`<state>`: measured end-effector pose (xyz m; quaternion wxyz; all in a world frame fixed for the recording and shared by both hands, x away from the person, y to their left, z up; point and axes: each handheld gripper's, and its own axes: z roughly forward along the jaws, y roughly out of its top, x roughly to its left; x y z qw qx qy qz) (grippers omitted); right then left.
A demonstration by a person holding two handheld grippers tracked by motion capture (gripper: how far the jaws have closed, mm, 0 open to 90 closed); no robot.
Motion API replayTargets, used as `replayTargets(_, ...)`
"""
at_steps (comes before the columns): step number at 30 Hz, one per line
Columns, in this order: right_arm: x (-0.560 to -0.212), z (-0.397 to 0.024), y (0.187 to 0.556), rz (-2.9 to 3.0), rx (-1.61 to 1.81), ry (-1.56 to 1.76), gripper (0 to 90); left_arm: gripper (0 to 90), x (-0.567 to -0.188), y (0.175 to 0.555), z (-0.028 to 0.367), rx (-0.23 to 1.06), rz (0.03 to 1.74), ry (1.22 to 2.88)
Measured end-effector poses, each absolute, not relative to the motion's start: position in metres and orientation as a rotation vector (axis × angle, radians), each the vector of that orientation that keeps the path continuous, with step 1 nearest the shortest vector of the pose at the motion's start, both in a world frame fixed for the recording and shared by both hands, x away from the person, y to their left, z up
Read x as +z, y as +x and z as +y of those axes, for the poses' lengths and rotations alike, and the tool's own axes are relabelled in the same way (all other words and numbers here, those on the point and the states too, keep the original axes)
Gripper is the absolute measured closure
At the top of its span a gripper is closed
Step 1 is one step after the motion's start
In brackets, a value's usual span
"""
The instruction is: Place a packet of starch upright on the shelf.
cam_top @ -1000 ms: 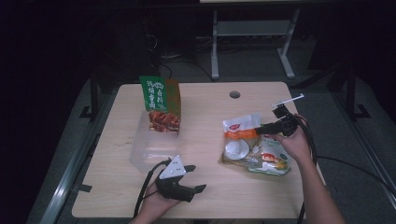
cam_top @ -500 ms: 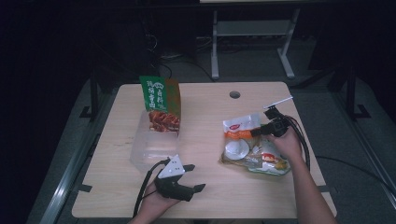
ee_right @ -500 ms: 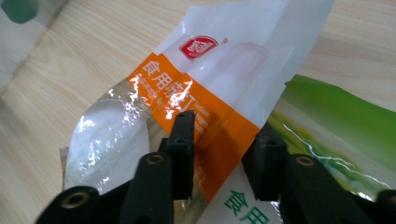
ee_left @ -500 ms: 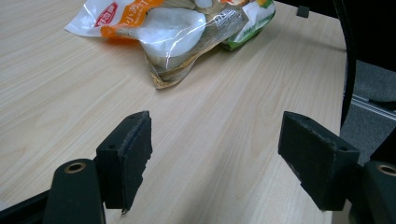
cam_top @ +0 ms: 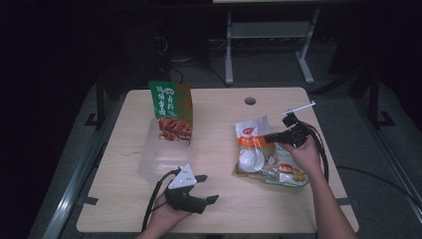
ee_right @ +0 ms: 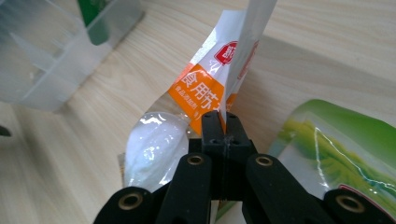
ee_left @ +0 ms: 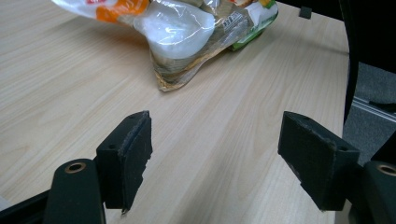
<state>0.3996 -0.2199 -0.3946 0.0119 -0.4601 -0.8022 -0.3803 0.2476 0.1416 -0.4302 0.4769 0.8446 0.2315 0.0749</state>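
Right gripper (ee_right: 222, 122) had just closed, clamped on the white-orange bag's (ee_right: 205, 88) edge; green packet (ee_right: 336, 149) just beside. Left gripper (ee_left: 215, 154) rested released on the table (ee_left: 70, 84), bag ahead.

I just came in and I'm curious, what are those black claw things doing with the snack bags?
A person holds a gripper in each hand at a wooden table. The right gripper has just been closing and now pinches the edge of a white and orange bag, which lies beside a green packet. The left gripper rests open near the table's front edge, holding nothing. A clear plastic bin with a tall green bag standing in it waits nearby.
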Motion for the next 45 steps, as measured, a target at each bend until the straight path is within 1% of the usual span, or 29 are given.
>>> replayTargets(9,-0.377,-0.217,0.376,-2.494,-1.347,-1.333,90.0,25.9,-0.432,0.248,0.138,0.171,0.559,2.074)
replayTargets(19,-0.355,-0.196,0.349,-2.582,-1.456,-1.147,90.0,26.2,-0.434,0.249,0.131,0.140,0.568,2.069)
replayTargets(26,-0.343,-0.185,0.333,-2.640,-1.501,-1.054,90.0,26.3,-0.434,0.258,0.129,0.108,0.607,2.045)
replayTargets(34,-0.343,-0.177,0.325,-2.640,-1.541,-0.973,90.0,26.3,-0.436,0.273,0.117,0.083,0.638,2.039)
replayTargets(39,-0.342,-0.174,0.322,-2.619,-1.574,-0.906,90.0,26.4,-0.438,0.284,0.109,0.101,0.667,2.044)
replayTargets(40,-0.342,-0.173,0.321,-2.616,-1.576,-0.891,90.0,26.9,-0.438,0.287,0.108,0.096,0.674,2.043)
replayTargets(42,-0.343,-0.170,0.320,-2.623,-1.569,-0.851,90.0,30.8,-0.441,0.296,0.105,0.057,0.702,2.035)
replayTargets(44,-0.346,-0.168,0.320,-2.629,-1.544,-0.829,90.0,32.4,-0.442,0.302,0.102,0.050,0.723,2.030)
replayTargets(45,-0.348,-0.168,0.320,-2.629,-1.539,-0.816,90.0,35.7,-0.443,0.305,0.101,0.035,0.726,2.019)
